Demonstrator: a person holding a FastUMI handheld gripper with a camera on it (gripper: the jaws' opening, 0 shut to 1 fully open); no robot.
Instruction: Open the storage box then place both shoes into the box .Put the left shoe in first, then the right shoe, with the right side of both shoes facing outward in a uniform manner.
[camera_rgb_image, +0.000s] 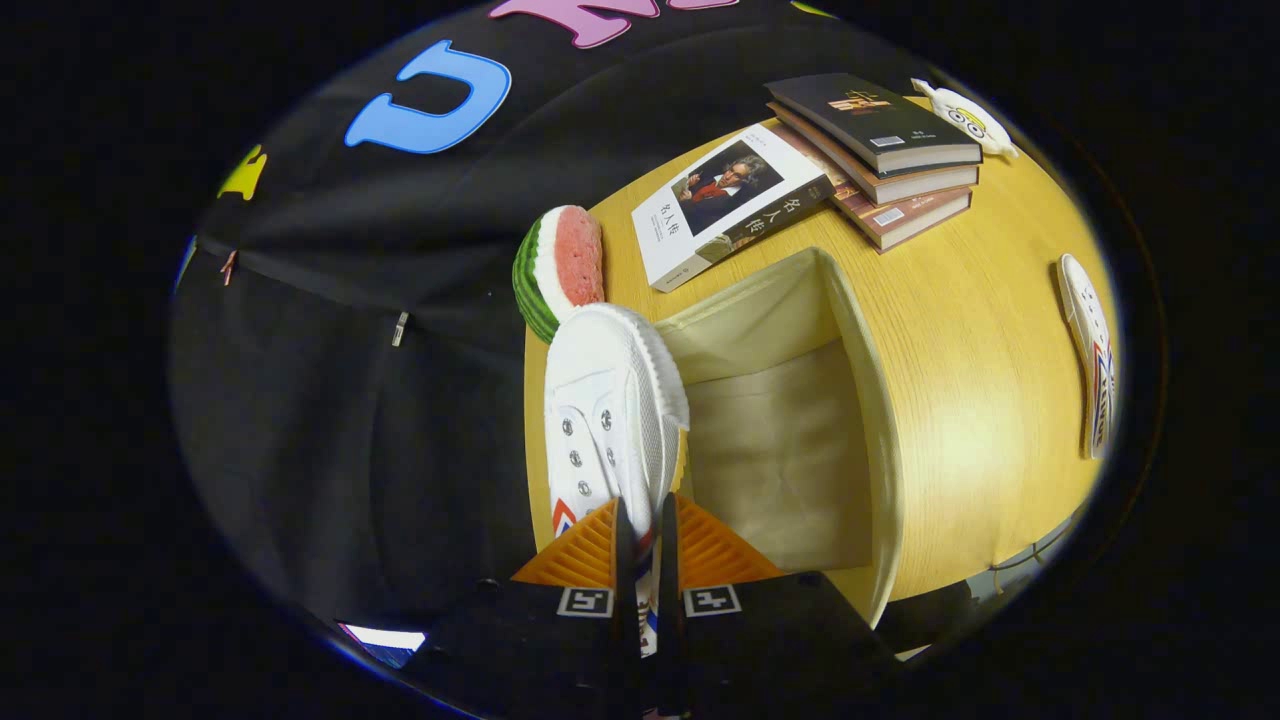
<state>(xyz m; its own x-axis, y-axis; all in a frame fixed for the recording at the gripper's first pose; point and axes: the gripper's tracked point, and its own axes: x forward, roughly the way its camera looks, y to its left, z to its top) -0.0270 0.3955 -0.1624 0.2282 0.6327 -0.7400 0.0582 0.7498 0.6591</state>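
While the tool (641, 545) pinches a white shoe (610, 420) by its rear edge, both fingers pressed on it, the shoe hangs just beside the open storage box (880, 400) on the desk (980, 330). Second shoe (1090, 350) lies well apart, beyond the box; books (870, 140) and a watermelon slice (560, 265) sit farther off.

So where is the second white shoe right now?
In the gripper view, the second shoe lies on the wooden table, apart from the open box, on the side opposite the tool-held shoe.
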